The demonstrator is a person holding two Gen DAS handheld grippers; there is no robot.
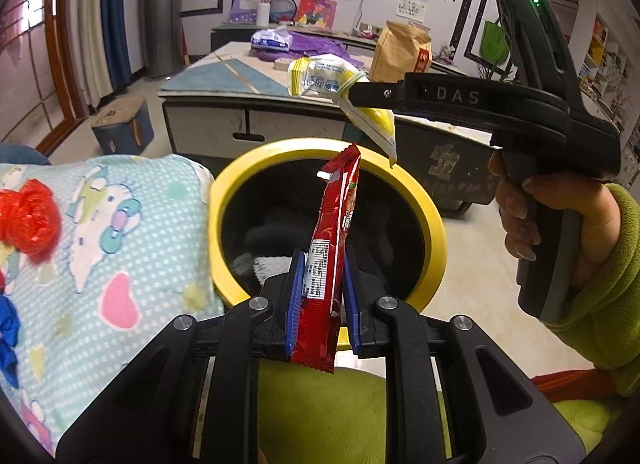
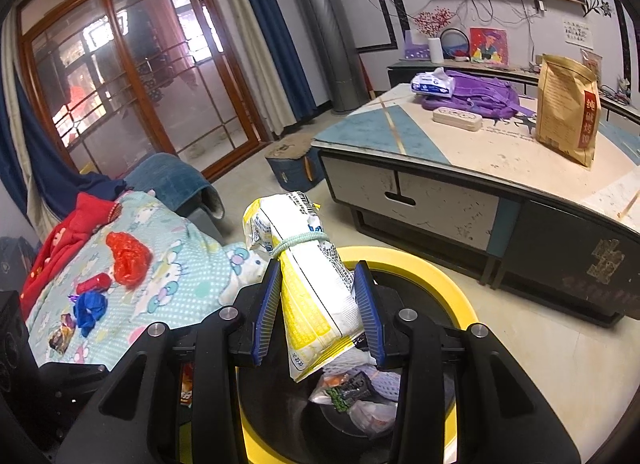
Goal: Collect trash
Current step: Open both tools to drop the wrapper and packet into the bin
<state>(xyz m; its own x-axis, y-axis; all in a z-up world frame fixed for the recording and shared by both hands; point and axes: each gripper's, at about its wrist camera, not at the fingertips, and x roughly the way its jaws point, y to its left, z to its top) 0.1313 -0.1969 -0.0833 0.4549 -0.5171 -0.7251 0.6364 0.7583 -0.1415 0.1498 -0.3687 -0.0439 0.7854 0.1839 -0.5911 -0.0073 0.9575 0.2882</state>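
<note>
My left gripper [image 1: 322,260] is shut on a long red snack wrapper [image 1: 332,216], which stands upright between the blue pads over the mouth of a yellow-rimmed black bin [image 1: 280,148]. My right gripper [image 2: 319,268] is shut on a yellow and white packet [image 2: 312,304] tied with a pale green band, and holds it above the same bin [image 2: 440,276]. In the left wrist view the right gripper [image 1: 356,92] comes in from the right with the packet [image 1: 324,74] hanging over the bin's far rim. Wrappers and bags [image 2: 352,388] lie inside the bin.
A cartoon-print cover [image 2: 180,272] left of the bin carries red crumpled plastic [image 2: 128,252], a blue scrap [image 2: 90,308] and a small wrapper [image 2: 60,336]. Behind the bin stands a low table [image 2: 440,152] with a brown paper bag [image 2: 566,112]. A hand in a green sleeve [image 1: 520,216] holds the right gripper.
</note>
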